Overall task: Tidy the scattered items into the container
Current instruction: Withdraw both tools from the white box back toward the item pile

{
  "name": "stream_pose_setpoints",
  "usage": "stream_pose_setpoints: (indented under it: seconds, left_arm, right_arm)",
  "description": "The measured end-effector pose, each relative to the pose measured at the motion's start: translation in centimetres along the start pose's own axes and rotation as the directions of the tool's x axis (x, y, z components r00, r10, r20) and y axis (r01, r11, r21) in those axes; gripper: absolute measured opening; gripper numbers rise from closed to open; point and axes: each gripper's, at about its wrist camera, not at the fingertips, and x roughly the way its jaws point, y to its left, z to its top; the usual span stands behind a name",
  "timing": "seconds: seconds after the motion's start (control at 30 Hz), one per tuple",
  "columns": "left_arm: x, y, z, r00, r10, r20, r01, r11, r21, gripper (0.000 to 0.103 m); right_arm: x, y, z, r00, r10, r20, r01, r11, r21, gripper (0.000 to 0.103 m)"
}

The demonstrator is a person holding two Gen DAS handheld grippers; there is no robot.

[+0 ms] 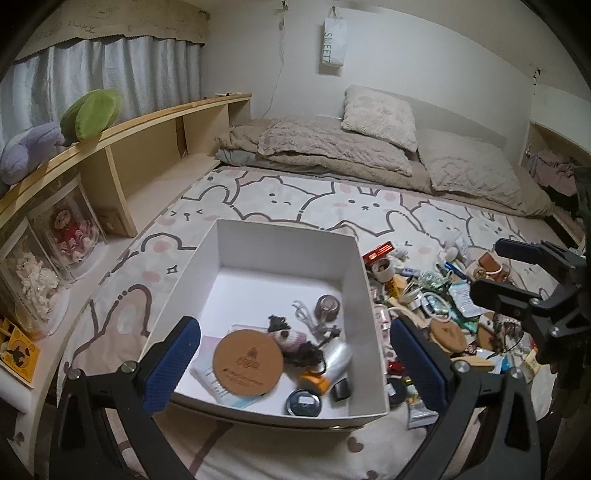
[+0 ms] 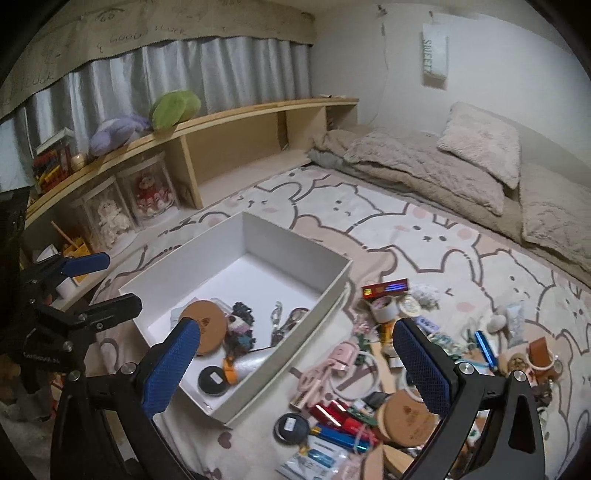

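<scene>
Both claws gape empty — the right claw [image 2: 295,373] hangs nearer the scattered items [image 2: 354,402] heaped on the bed right of the white container [image 2: 332,291], the left claw [image 1: 295,365] over the container itself.

"SWEET" runs down the white paper bag [image 2: 434,55] hanging on the wall, far beyond the claw; "GOOD LUCK" is scrawled on the beige curtain valance [image 2: 147,35].
</scene>
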Motion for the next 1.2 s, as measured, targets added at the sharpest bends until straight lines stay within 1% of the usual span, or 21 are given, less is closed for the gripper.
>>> stream_pose_setpoints:
  seconds: [0.27,0.53,0.77,0.97,1.2]
  left_arm:
    - [-0.2,-2.9,1.0,1.000,-0.018,0.013,0.018,0.999,0.028,0.103]
    - [-0.2,-6.1,1.7,0.998,-0.057,0.025,0.055,0.996,0.063,0.103]
    - [-0.6,-8.6,2.3,0.995,-0.089,0.041,0.086,0.993,0.086,0.103]
    - [-1.0,-10.9,3.4,0.990,-0.117,0.075,0.109,0.989,0.105,0.103]
    - [0.1,-13.4,4.0,0.986,-0.145,0.078,0.135,0.984,0.119,0.103]
  right_arm:
    - [-2.6,-3.3,-0.9,0.999,-0.038,0.023,0.037,0.999,0.038,0.103]
    - [-5.2,-6.4,-2.1,0.996,-0.075,0.038,0.072,0.993,0.093,0.103]
    - [-7.8,-8.5,-2.7,0.991,-0.118,0.062,0.110,0.987,0.117,0.103]
    - [-9.7,-10.4,-3.2,0.985,-0.152,0.086,0.138,0.980,0.142,0.103]
    - [-11.3,-13.0,-4.0,0.973,-0.199,0.113,0.178,0.968,0.175,0.103]
